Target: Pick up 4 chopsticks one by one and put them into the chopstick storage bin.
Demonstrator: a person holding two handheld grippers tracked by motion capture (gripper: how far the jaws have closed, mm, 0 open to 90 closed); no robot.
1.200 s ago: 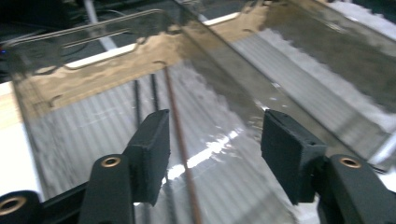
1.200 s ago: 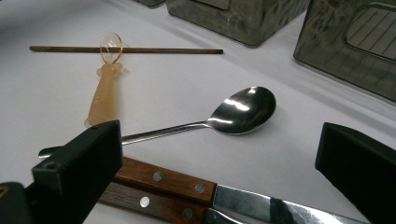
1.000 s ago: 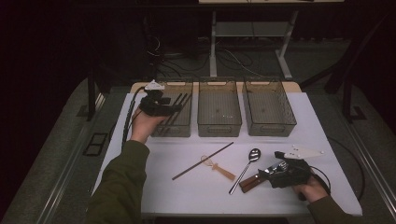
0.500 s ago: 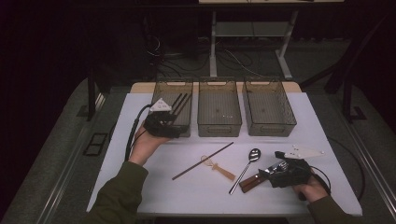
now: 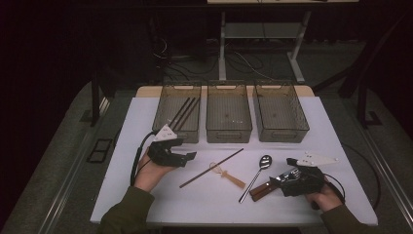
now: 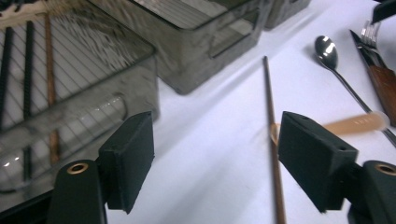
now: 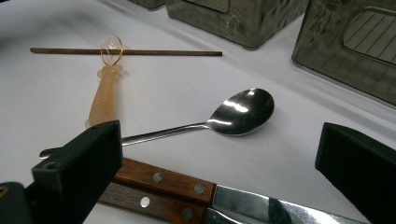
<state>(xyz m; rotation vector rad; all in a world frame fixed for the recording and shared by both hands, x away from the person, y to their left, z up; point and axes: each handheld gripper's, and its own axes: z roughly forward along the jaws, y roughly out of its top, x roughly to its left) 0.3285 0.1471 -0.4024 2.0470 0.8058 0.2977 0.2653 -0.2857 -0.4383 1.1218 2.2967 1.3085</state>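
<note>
1. Brown chopstick (image 5: 211, 168): thin, dark, slantwise on the white table (image 5: 136, 126) near the left gripper (image 5: 187, 157), across a pale amber spoon (image 5: 228, 175).
2. Left gripper view: chopstick (image 6: 273, 154) just inside one pad; more sticks in the left bin (image 6: 70, 93).
3. Left jaws wide apart, just opened further, nothing gripped.
4. Right gripper (image 5: 287, 175) spread wide over the wood-handled knives (image 7: 163, 186), empty; steel spoon (image 7: 233, 114) beyond.
</note>
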